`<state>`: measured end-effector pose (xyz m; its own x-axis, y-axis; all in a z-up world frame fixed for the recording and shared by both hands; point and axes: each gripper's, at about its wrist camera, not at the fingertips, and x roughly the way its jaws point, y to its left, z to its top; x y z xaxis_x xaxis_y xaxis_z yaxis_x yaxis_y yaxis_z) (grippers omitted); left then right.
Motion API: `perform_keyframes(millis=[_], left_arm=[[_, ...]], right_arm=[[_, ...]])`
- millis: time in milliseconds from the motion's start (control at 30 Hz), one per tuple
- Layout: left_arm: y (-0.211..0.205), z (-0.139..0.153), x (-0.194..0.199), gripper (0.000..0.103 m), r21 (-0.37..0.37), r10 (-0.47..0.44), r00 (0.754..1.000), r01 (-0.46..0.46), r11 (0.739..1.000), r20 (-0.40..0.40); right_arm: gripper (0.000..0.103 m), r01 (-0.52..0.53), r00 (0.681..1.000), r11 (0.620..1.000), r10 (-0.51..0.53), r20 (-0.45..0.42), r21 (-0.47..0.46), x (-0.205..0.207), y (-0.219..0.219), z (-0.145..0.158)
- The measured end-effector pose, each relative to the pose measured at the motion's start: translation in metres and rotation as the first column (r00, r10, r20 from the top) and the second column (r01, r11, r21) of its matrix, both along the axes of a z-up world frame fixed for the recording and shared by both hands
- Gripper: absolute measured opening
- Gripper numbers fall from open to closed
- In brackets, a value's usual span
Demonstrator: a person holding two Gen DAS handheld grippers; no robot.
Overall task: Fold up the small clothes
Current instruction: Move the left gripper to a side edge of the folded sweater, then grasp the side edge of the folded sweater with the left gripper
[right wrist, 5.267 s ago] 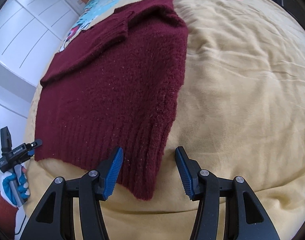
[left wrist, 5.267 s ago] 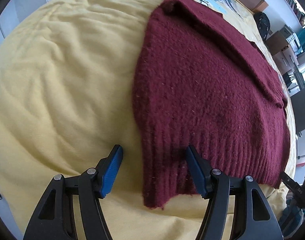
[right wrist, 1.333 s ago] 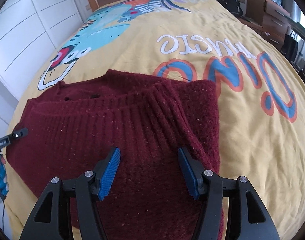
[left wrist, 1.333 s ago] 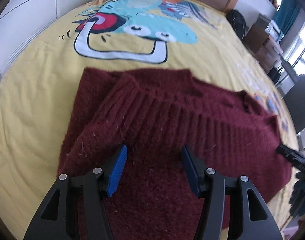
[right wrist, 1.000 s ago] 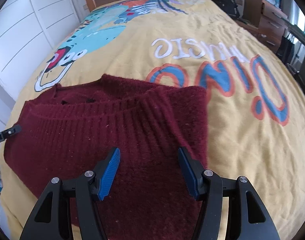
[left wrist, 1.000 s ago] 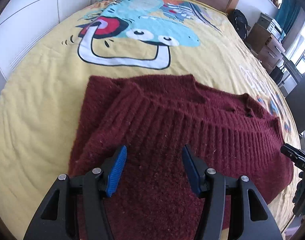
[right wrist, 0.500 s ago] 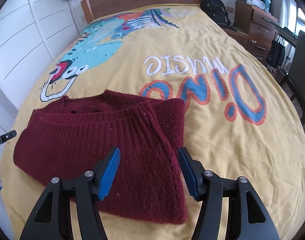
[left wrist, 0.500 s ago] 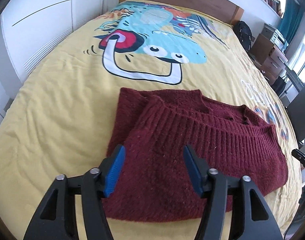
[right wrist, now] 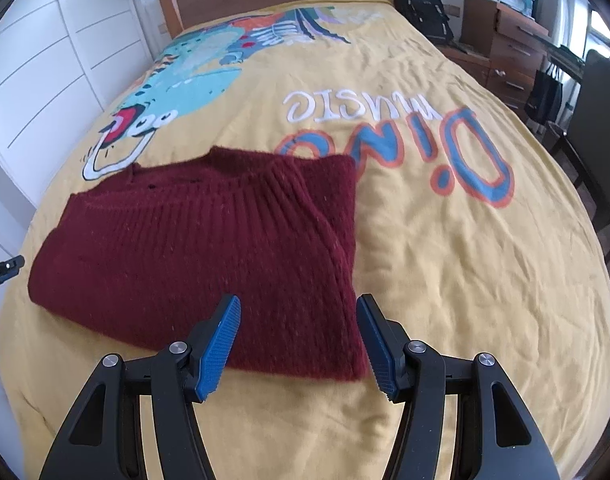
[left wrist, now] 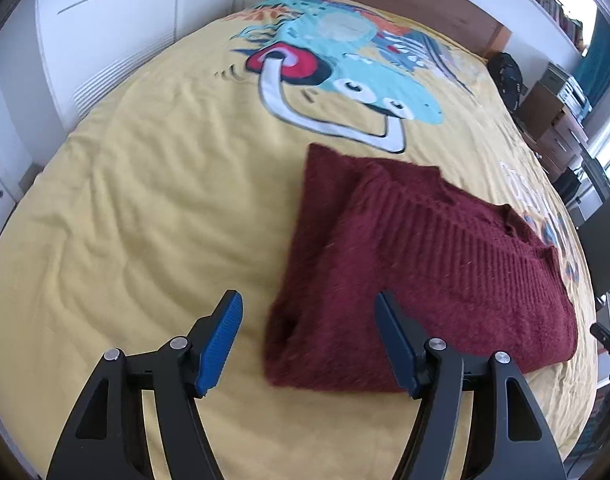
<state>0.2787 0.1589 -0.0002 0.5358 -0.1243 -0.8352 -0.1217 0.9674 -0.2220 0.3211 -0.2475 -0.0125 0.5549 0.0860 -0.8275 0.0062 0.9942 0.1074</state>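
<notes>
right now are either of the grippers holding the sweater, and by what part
Nothing is held. The left gripper, jaws opening, and the right gripper are both clear of the folded maroon sweater.

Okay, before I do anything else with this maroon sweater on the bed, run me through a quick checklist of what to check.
1. Left gripper free of cloth: ok, jaws opening, nothing between them.
2. Right gripper free of cloth: ok, open above the sweater.
3. Sweater folded over: ok, ribbed hem lies on top.
4. Edges aligned: not ok, a lower layer sticks out at the far side.
5. Sweater fully on the yellow bedspread: ok.
6. Sleeves tucked inside: cannot tell.
</notes>
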Motion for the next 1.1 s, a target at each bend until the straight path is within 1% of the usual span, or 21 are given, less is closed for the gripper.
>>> perform_keyframes(millis=[133, 367, 467, 533, 633, 667, 700, 800, 967, 1033, 1100], left_arm=[[0.016, -0.006, -0.006, 0.063, -0.038, 0.023, 1.000, -0.023, 0.999, -0.010], [0.036, -0.019, -0.012, 0.063, -0.074, 0.054, 0.998, -0.055, 0.996, -0.026], [0.043, -0.025, -0.013, 0.063, -0.110, 0.068, 0.997, -0.071, 0.991, -0.035], [0.045, -0.028, -0.013, 0.063, -0.148, 0.070, 0.997, -0.075, 0.986, -0.035], [0.045, -0.030, -0.009, 0.064, -0.192, 0.055, 0.998, -0.059, 0.980, -0.025], [0.043, -0.030, -0.006, 0.068, -0.204, 0.047, 0.999, -0.050, 0.978, -0.019], [0.042, -0.030, -0.003, 0.070, -0.214, 0.040, 0.999, -0.042, 0.976, -0.014], [0.035, -0.035, 0.007, 0.070, -0.251, 0.012, 1.000, -0.015, 0.968, -0.011], [0.023, -0.053, 0.024, 0.070, -0.276, -0.031, 0.998, 0.016, 0.961, -0.052], [0.020, -0.061, 0.027, 0.070, -0.299, -0.049, 0.997, 0.027, 0.954, -0.064], [0.021, -0.067, 0.030, 0.073, -0.331, -0.050, 0.997, 0.026, 0.943, -0.066]], right_arm=[[0.062, 0.011, 1.000, 1.000, -0.011, -0.013, 0.008, -0.009, -0.001, -0.005], [0.062, 0.024, 0.999, 0.999, -0.023, -0.030, 0.025, -0.016, -0.001, -0.014], [0.062, 0.034, 0.999, 0.999, -0.033, -0.040, 0.029, -0.016, -0.003, -0.019], [0.062, 0.040, 0.998, 0.999, -0.039, -0.046, 0.035, -0.016, -0.003, -0.023], [0.062, 0.044, 0.998, 0.998, -0.042, -0.055, 0.036, -0.017, -0.004, -0.027], [0.062, 0.044, 0.998, 0.998, -0.042, -0.056, 0.033, -0.017, -0.004, -0.029], [0.062, 0.044, 0.997, 0.999, -0.042, -0.058, 0.027, -0.017, -0.004, -0.030], [0.062, 0.046, 0.997, 0.999, -0.044, -0.068, 0.025, -0.016, -0.004, -0.035], [0.062, 0.051, 0.996, 0.998, -0.049, -0.077, 0.024, -0.016, -0.007, -0.041], [0.062, 0.054, 0.995, 0.998, -0.052, -0.080, 0.023, -0.017, -0.009, -0.043], [0.062, 0.056, 0.995, 0.998, -0.053, -0.084, 0.023, -0.018, -0.010, -0.045]])
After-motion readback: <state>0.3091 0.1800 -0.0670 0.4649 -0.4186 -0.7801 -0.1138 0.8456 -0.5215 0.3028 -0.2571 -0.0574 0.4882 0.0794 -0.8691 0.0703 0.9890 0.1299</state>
